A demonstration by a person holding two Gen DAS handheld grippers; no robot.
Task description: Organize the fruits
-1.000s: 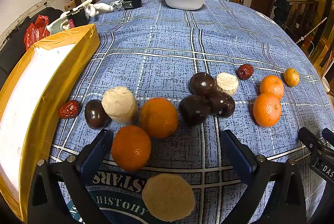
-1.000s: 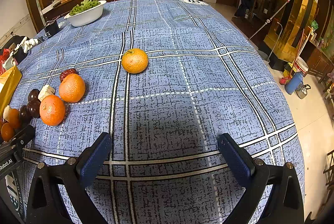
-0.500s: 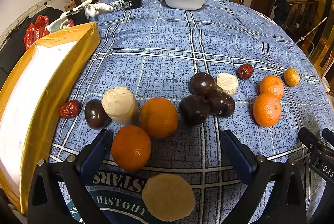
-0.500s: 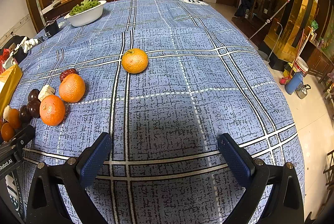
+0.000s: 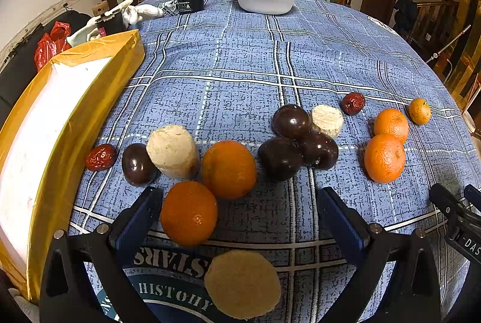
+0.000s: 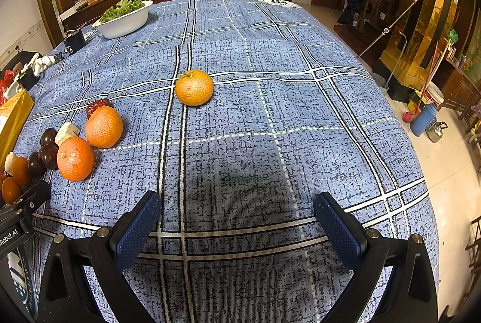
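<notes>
Both the left gripper point(image 5: 240, 220) and the right gripper point(image 6: 237, 220) have their jaws wide and empty. Nearest the left jaws sits a round orange point(image 5: 188, 213); dark glossy plums point(image 5: 280, 158), pale cut cylinders point(image 5: 173, 151) and wrinkled red dates point(image 5: 100, 156) lie mixed on the blue plaid table point(image 5: 240, 52), a small mandarin point(image 6: 194, 87) apart. Sorting looks barely begun. The yellow-rimmed white tray point(image 5: 75, 124) holds nothing; the white bowl point(image 5: 264, 2) holds greens.
</notes>
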